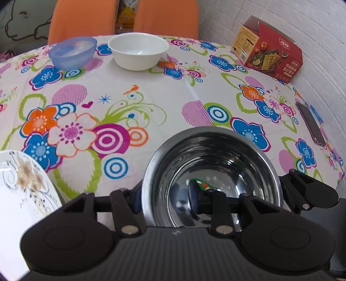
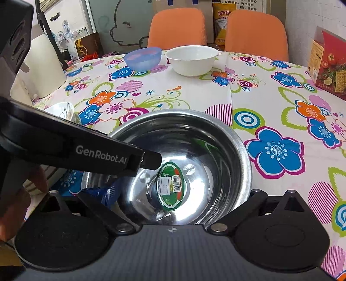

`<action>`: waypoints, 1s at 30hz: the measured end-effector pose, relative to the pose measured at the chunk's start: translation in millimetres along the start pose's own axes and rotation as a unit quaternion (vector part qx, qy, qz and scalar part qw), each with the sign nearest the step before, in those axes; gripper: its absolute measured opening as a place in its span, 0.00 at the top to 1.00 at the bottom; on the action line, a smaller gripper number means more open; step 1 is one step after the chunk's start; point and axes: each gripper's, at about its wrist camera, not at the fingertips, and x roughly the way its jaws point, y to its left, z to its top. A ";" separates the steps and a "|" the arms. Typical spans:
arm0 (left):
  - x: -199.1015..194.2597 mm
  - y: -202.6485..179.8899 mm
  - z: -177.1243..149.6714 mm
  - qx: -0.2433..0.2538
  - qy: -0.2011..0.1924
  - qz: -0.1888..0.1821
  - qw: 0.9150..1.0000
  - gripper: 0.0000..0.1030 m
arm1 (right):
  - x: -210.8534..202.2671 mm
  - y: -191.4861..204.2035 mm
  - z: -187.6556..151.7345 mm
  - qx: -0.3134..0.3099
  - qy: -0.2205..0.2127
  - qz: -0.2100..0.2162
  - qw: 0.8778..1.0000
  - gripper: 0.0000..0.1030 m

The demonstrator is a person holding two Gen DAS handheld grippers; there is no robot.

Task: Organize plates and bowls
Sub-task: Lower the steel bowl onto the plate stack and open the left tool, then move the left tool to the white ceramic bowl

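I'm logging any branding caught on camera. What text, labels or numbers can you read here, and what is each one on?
"GenRobot.AI": white lettering on the left tool's black arm, right wrist view.
Cracker box: Chinese lettering and a logo, too small to read reliably.
Green sticker inside the steel bowl: a barcode and small print, unreadable.
Yellow bag behind the orange chairs: blurred Chinese characters.
Paper on the wall: cut off and too small.

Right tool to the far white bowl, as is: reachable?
Likely not directly: the steel bowl, gripped at its rim by the left tool, sits right before the right tool, blocking the straight line to the white bowl. Beyond it the tablecloth looks free.
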 end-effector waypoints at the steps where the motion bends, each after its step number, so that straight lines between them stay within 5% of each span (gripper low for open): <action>1: -3.2 0.5 0.2 0.001 -0.011 0.008 1.000 0.44 | -2.7 -1.5 -0.3 0.002 -0.005 0.000 1.000 0.15; 4: -18.2 0.8 1.5 0.005 -0.044 0.016 0.999 0.21 | -13.9 -8.0 -2.5 0.013 -0.020 0.000 1.000 0.14; 15: -51.7 -9.4 2.1 0.021 -0.090 0.011 0.996 0.21 | -61.5 -33.0 -5.5 0.061 -0.077 -0.019 0.995 0.14; 30: -53.9 10.7 5.6 0.013 -0.085 0.020 0.996 0.21 | -53.0 -41.8 15.2 0.064 -0.069 -0.020 0.995 0.15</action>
